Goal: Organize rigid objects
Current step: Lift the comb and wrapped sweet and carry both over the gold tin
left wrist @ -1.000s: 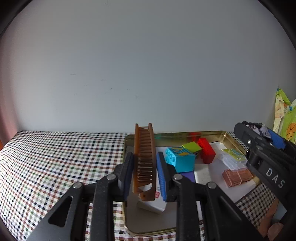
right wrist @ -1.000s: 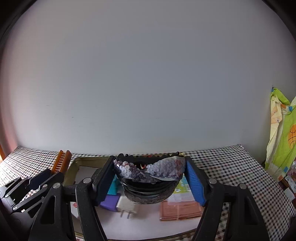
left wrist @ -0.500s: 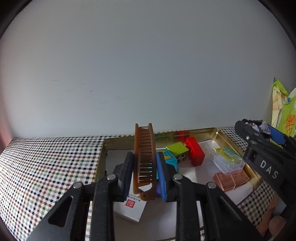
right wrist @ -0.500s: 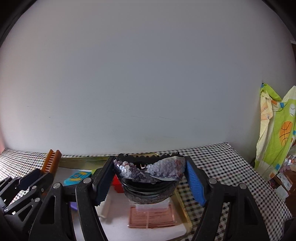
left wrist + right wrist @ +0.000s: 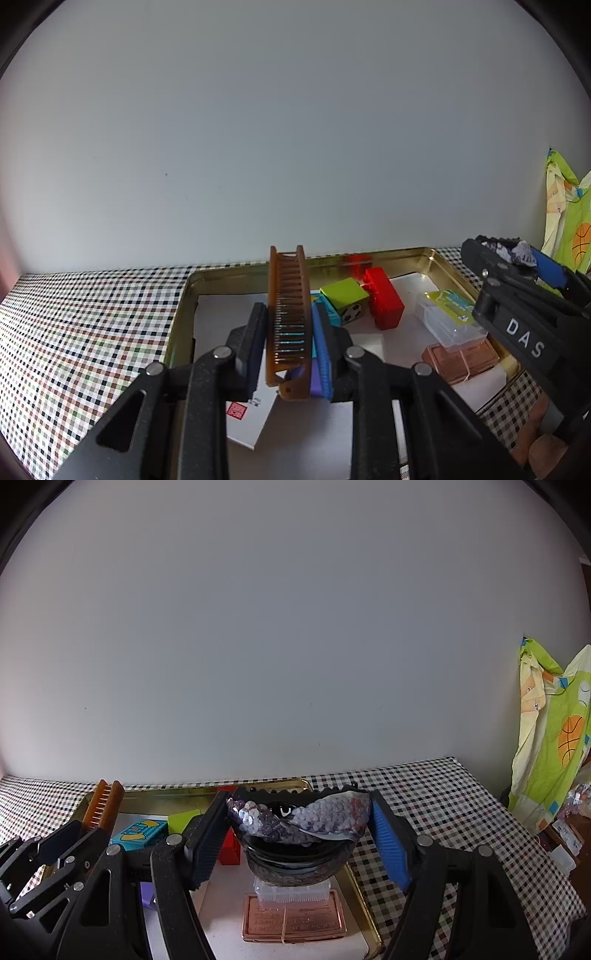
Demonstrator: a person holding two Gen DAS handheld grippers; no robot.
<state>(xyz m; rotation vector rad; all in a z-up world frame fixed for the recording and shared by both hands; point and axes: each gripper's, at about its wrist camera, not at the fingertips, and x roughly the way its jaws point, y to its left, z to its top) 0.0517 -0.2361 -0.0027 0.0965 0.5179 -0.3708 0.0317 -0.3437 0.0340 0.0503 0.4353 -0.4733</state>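
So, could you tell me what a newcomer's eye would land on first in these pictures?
Probably the brown comb standing on edge, clamped in the left gripper above the gold tray. Next, the sequined black hair clip gripped by the right gripper, over a copper-coloured case in the tray, where a red block and green block stand out.

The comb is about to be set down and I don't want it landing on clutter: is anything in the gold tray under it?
Yes. The comb, held in the left tool, hangs over a white box and a purple item in the gold tray. Bare liner shows behind them.
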